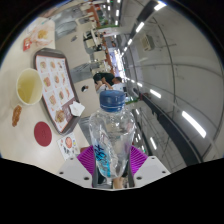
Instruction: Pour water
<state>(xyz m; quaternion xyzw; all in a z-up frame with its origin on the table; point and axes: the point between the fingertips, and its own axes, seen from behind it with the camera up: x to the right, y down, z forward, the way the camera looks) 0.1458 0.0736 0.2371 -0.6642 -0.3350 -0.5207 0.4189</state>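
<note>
A long pale table (70, 45) takes most of the view to the left of the gripper, and the whole scene looks strongly tilted, so that the table seems to rise like a wall. On the other side a wide hall with rows of bright strip lights (185, 118) runs away into the distance. On the table lies a rectangular brown tray (40, 72) that carries small pieces of food, too small to name. Just beside the tray stands a round bowl with yellow-green liquid (27, 86), and nearer to the gripper there is a small dark red round dish (42, 132), and close to it a small white plate with something on it (69, 143). Far behind, at the end of the table, a person in dark clothes (106, 80) is sitting. The clear plastic water bottle with a blue screw cap (112, 130) stands between the two fingers of the gripper (110, 165) and rises straight ahead of them. Its body is transparent with ribs and a bluish label area under the cap, which is closed. The magenta pads (96, 160) press on the lower part of the bottle from both sides, so the gripper is clamped on the bottle and holds it clear of the table.
</note>
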